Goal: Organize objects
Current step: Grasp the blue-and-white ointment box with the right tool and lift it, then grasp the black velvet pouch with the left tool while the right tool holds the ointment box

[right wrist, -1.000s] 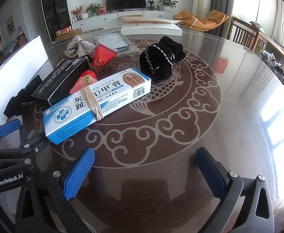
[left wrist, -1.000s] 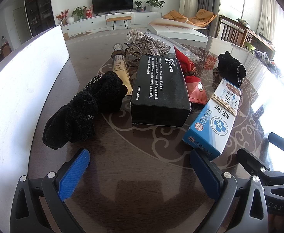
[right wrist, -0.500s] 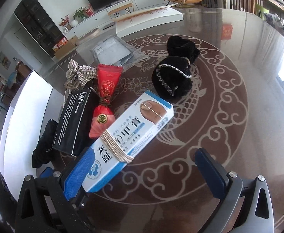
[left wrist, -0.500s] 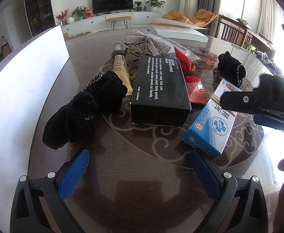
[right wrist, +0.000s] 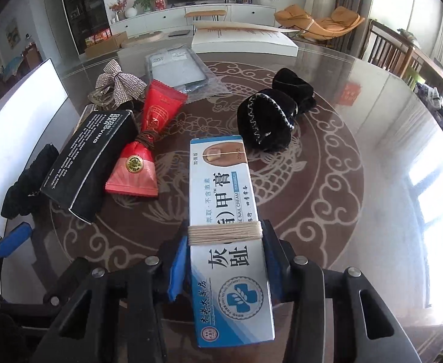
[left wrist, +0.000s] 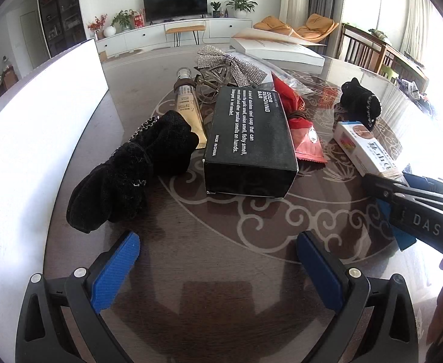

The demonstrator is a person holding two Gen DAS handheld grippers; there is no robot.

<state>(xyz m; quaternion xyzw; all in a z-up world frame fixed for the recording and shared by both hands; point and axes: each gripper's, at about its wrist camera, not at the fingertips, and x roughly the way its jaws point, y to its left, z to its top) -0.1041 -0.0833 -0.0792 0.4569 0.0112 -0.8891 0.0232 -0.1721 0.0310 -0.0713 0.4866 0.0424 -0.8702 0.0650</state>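
Progress: early, I judge; my right gripper (right wrist: 226,260) has one item in hand and nothing yet looks sorted into a place.
Right fingers: clamped on the sides of the nail cream box (right wrist: 226,236), just behind its band of wound string (right wrist: 225,233); the box runs straight ahead out past the tips.
Left fingers: spread wide on my left gripper (left wrist: 218,260), holding nothing, bare counter (left wrist: 221,272) between them.
Ahead of left fingers: black odor bar box (left wrist: 248,142) dead centre; black velvet pouch (left wrist: 130,175) beyond the left finger, touching the cream tube (left wrist: 189,112).
Ahead of right fingers: second black velvet pouch (right wrist: 269,118) just past the far end of the held box, slightly right; red foil packet (right wrist: 144,148) to the left, beside the black box.
Left to do: I judge every other item waits on the counter, and I cannot tell where the held box should go.
Count, boxes: two small ones, blue-white and black.
Count, pouches: two.
Count, singles: one tube, one red packet, one sparkly bow (right wrist: 121,83), one clear-wrapped grey item (right wrist: 176,69), one large white box (right wrist: 242,40) at the far side.
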